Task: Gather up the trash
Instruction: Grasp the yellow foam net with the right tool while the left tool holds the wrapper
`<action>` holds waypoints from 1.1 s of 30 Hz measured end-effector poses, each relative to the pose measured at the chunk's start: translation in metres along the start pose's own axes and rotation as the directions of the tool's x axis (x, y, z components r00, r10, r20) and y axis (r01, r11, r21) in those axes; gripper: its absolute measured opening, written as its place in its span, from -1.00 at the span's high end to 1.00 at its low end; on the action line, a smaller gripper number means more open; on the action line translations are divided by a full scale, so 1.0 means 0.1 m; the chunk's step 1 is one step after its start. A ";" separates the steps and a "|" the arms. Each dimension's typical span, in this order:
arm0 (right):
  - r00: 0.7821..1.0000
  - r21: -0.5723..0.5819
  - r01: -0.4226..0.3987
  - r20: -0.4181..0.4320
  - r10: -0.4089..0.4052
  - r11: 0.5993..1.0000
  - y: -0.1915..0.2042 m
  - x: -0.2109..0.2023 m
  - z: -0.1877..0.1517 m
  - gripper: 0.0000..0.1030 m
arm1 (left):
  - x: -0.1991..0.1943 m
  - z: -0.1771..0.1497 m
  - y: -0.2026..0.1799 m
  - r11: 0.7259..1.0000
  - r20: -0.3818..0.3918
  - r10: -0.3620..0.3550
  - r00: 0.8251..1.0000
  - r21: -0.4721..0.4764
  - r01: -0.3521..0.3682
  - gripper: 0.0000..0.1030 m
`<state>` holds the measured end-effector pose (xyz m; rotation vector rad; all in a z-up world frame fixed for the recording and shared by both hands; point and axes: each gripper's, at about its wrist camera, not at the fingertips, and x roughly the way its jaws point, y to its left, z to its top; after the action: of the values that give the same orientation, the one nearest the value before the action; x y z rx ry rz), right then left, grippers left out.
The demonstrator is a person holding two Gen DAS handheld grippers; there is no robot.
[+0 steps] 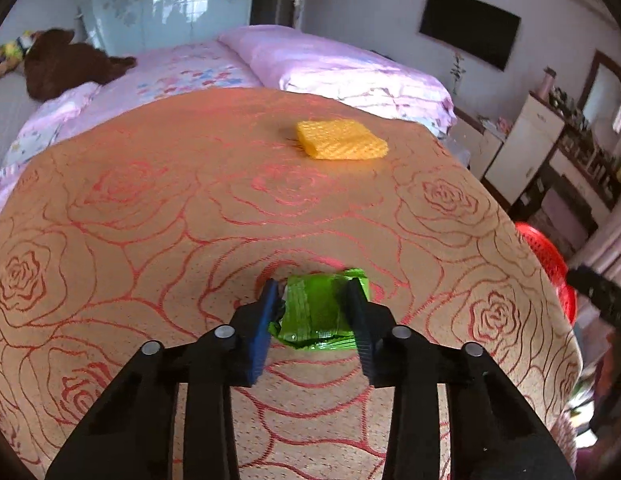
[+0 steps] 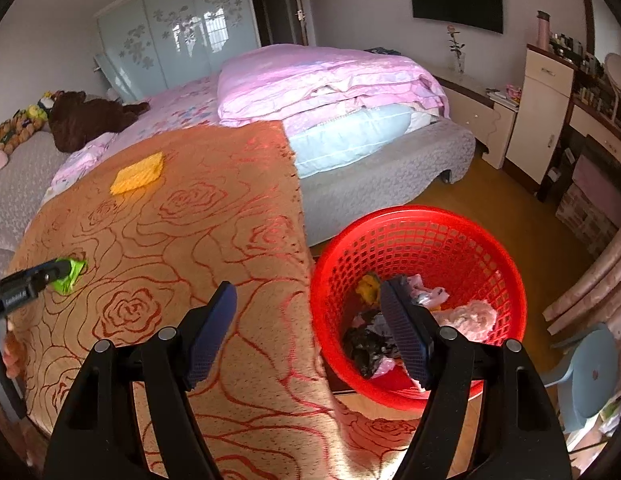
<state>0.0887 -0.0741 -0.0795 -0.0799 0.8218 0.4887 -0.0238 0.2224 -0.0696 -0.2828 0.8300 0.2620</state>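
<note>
A wide bed in pink floral bedding (image 2: 330, 76) filled the back of the room, and in front of it stood a table under an orange cloth woven with red rose outlines (image 1: 190, 208). Beside the table, on the floor, sat a round red plastic lattice basket (image 2: 422, 220), already holding crumpled scraps, some dark, some pink, one yellow. A folded yellow textured cloth (image 1: 341, 139) lay near the table's far edge, well apart from everything else.

The task's piece, a crumpled shiny green foil wrapper (image 1: 316, 308), lay on the tablecloth near the front. The left gripper (image 1: 313, 312) had its two pads against the wrapper's sides, pinching it, though the wrapper had not left the cloth. The right gripper (image 2: 306, 320) hung wide open and held nothing, one finger over the table edge, the other over the basket.

The likely trouble was the grip itself: slick, springy foil could slide out on the lift, or drop short of the basket. The pads sat low on the cloth and might snag a fold, dragging it.
</note>
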 end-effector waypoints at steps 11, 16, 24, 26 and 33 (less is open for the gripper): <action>0.998 -0.024 -0.063 -0.008 0.063 0.998 0.42 0.13 0.06 -0.39 | 0.11 0.22 0.14 0.993 0.023 0.099 0.995 -0.072 -0.097 0.41; 0.995 -0.048 -0.099 -0.020 0.098 0.994 0.73 0.35 0.23 -0.39 | 0.12 0.25 0.15 0.991 0.018 0.109 0.994 -0.079 -0.107 0.40; 0.990 -0.123 -0.139 -0.035 0.136 0.983 1.33 0.73 0.64 -0.39 | 0.14 0.24 0.14 0.989 0.015 0.119 0.993 -0.092 -0.117 0.40; 0.989 -0.135 -0.148 -0.035 0.144 0.980 1.43 0.80 0.77 -0.39 | 0.13 0.23 0.13 0.988 0.016 0.125 0.992 -0.095 -0.123 0.40; 0.983 -0.212 -0.182 -0.046 0.176 0.960 1.92 1.12 1.26 -0.39 | 0.13 0.23 0.12 0.986 0.016 0.136 0.991 -0.102 -0.133 0.40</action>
<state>0.1533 0.1719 -0.0515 -0.2142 0.8036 0.7492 -0.0040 0.2428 -0.0665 -0.3182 0.8160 0.4337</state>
